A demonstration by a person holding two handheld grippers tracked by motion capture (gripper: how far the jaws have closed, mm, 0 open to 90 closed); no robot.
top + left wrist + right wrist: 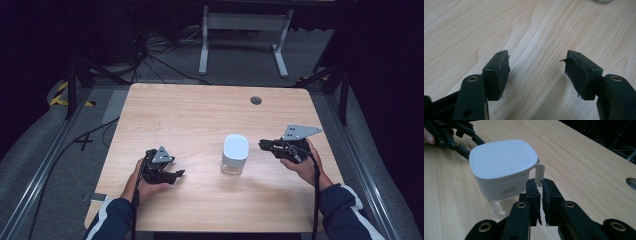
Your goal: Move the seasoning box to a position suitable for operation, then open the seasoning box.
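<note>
A: Where does the container sit?

B: In the high view the white-lidded container (pixel 235 154) stands right of the frame's centre on the wooden table (pixel 200 120), between the two hands. Its lower part looks clear, though from above it is hard to make out.

A: And the left gripper?

B: The left gripper (pixel 176 174) is at lower left of the high view, well apart from the container. In the left gripper view its jaws stand wide apart over bare wood, nothing between them; a pale sliver cut off at the top edge of the frame is probably the container's base.

A: The right one?

B: The right gripper (pixel 541 195) is just beside the container. In the right gripper view its jaws are nearly pressed together, a thin slit left, with their tips right at the lid's small white tab (pixel 540 173). Whether they pinch the tab or merely sit in front of it I cannot tell; the tab's lower end is hidden behind the tips.

A: Anything else?

B: A round cable hole (pixel 256 100) near the table's top edge, cut off at the right edge of the right gripper view.
</note>
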